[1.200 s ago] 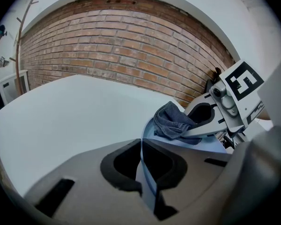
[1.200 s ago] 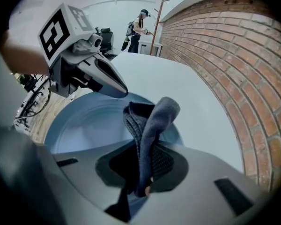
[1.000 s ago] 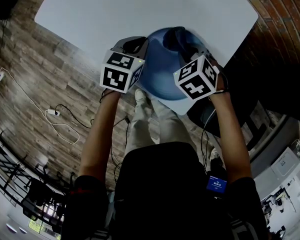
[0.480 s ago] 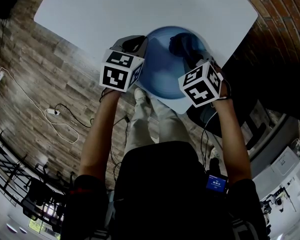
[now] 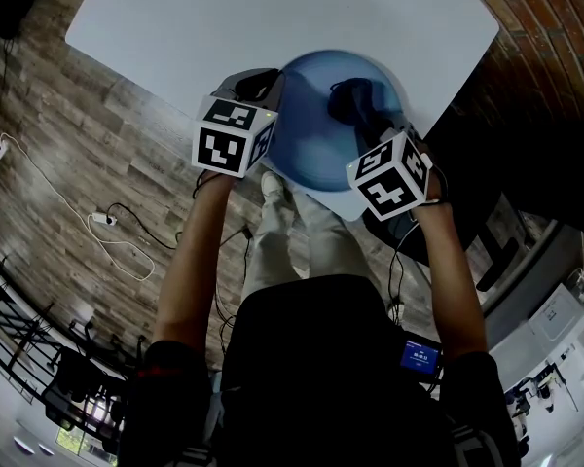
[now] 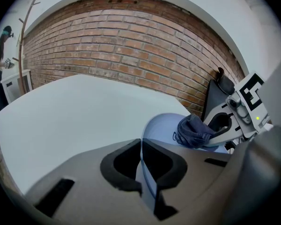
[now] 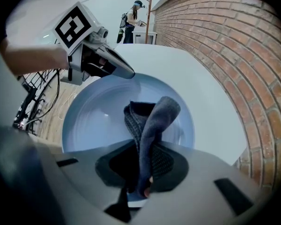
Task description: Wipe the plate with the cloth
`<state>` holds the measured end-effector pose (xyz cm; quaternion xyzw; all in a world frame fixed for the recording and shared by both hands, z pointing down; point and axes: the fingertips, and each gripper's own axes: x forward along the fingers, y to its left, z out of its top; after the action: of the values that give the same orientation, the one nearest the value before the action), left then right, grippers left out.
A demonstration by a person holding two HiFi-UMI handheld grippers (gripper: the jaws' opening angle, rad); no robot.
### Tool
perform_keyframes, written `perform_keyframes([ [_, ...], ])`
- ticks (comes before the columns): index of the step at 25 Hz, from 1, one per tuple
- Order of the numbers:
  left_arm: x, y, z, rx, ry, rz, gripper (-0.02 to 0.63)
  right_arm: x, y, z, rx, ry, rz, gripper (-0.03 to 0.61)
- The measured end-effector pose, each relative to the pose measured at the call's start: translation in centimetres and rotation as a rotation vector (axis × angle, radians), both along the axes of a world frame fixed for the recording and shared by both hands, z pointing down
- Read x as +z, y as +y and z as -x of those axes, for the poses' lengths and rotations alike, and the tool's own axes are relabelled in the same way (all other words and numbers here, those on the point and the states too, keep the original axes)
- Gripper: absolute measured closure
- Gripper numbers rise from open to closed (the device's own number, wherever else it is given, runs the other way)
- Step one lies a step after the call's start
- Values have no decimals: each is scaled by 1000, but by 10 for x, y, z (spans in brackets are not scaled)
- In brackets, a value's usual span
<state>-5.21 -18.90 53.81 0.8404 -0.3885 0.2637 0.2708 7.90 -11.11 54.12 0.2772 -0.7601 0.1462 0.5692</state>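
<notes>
well, our left gripper had its jaws closed on the rim of the blue plate, which was at the near corner of the white table. our right gripper pinched a dark cloth tight between its jaws, and the bunched free end of that cloth lay on the plate's inner face, toward the far right side. the two grippers were near each other on opposite sides of the plate, with a brick wall beyond the table.
</notes>
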Motion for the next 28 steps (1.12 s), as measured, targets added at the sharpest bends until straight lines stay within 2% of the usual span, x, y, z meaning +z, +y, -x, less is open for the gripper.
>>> perform_keyframes([
  [14,0,0,0,-13,-5,-1,586,0,30,8,-20,-38,70,517],
  [18,-1,1,1,-18,-4,1,586,0,42,16,-31,-68,111,517],
  [28,-1,0,1,-22,0,5,586,1,59,37,-82,-79,139,517],
])
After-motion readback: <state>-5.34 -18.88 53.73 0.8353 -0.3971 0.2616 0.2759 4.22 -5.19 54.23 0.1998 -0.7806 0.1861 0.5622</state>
